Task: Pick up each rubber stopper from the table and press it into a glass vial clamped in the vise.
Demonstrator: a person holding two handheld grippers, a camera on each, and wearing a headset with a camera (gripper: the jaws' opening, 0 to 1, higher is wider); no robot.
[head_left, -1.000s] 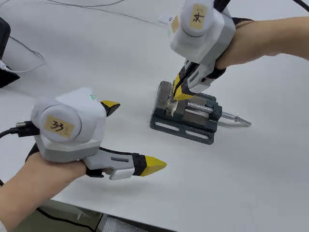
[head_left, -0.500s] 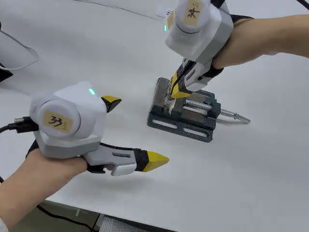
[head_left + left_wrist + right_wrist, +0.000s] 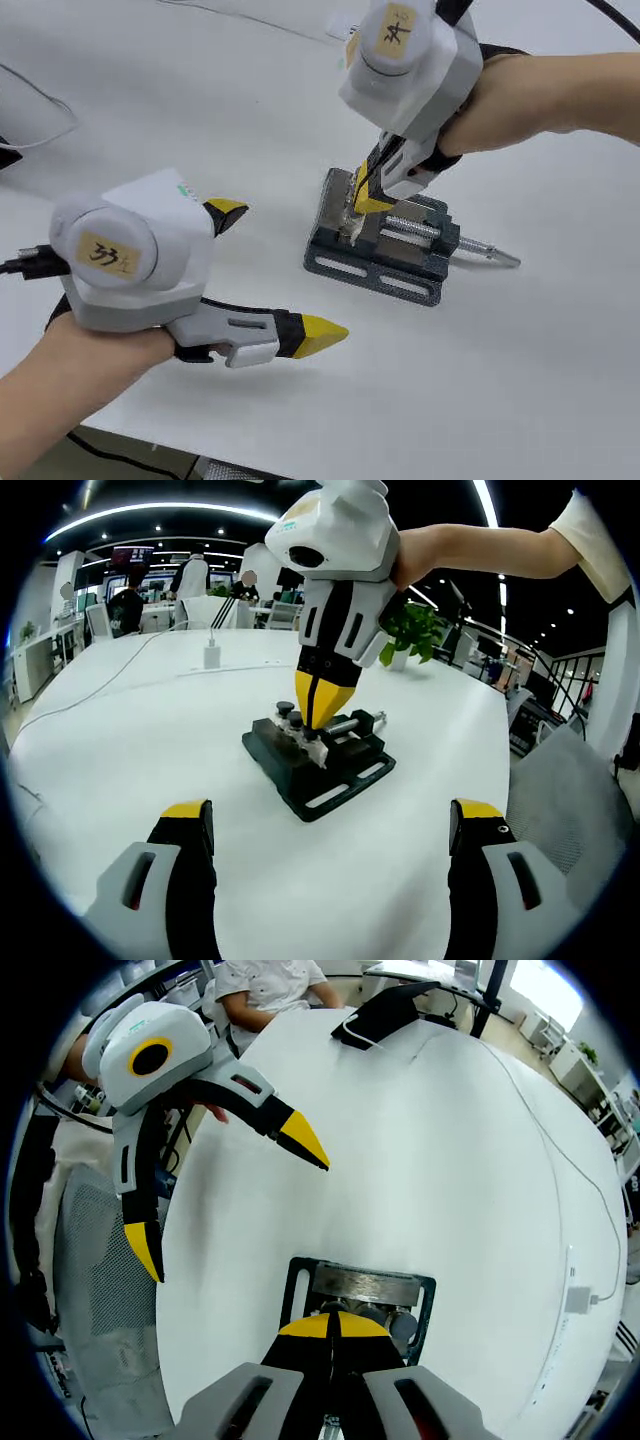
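Observation:
A dark grey vise (image 3: 385, 262) stands on the white table, holding glass vials (image 3: 352, 222) with dark stoppers (image 3: 288, 713) in their tops. My right gripper (image 3: 368, 201) points straight down, shut, with its yellow tips on the vials between the vise's jaws; anything pinched between the tips is hidden. The left gripper view shows the right gripper (image 3: 320, 704) on the vise (image 3: 330, 770). In its own view the right gripper (image 3: 335, 1326) covers part of the vise (image 3: 360, 1285), with a dark stopper (image 3: 402, 1326) beside its tips. My left gripper (image 3: 275, 272) hovers open and empty, left of the vise.
The vise's screw handle (image 3: 488, 251) sticks out to the right. A white cable (image 3: 40, 125) runs at the far left, and a white charger (image 3: 212, 657) lies farther back. The table's near edge (image 3: 300, 468) runs just below my left hand.
The head view has shifted a little. The right gripper stays shut on the vials in the vise, and the left gripper stays open in the same spot.

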